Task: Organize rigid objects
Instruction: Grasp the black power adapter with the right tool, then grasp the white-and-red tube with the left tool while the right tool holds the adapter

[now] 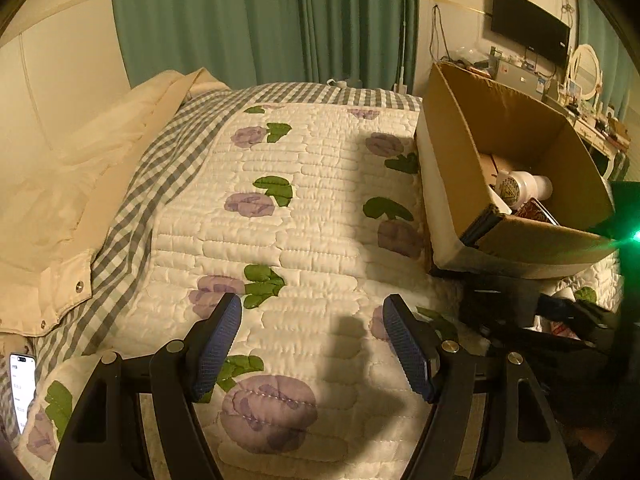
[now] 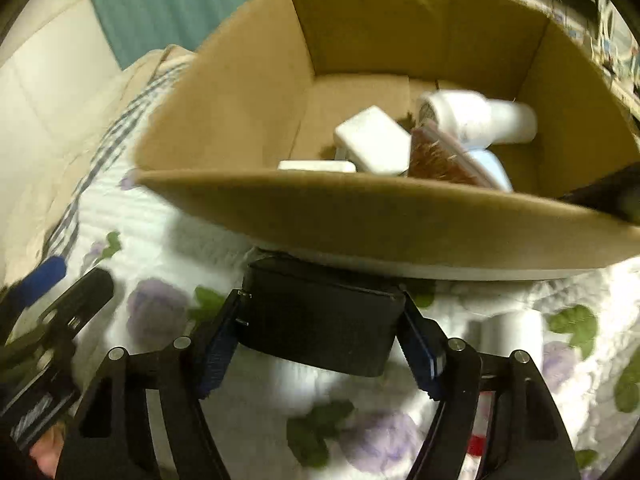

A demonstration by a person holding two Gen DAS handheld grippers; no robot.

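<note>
My right gripper [image 2: 320,340] is shut on a black rectangular box [image 2: 320,316] and holds it above the quilt, just in front of the near wall of a cardboard box [image 2: 360,216]. That box holds a white bottle [image 2: 480,120], a white adapter [image 2: 372,144], a flat white block [image 2: 316,166] and a reddish-brown patterned item [image 2: 444,158]. My left gripper [image 1: 312,344] is open and empty over the flowered quilt [image 1: 280,208]. The cardboard box [image 1: 452,160] is to its right, with the white bottle [image 1: 520,188] inside. The black box [image 1: 500,300] shows at the right.
A cream jacket [image 1: 60,208] lies on the bed's left side. A lit phone [image 1: 22,388] lies at the lower left. A white cylinder [image 2: 516,332] and a red-and-white item [image 2: 480,440] lie on the quilt below the right gripper. A cluttered desk with a monitor [image 1: 528,24] stands behind.
</note>
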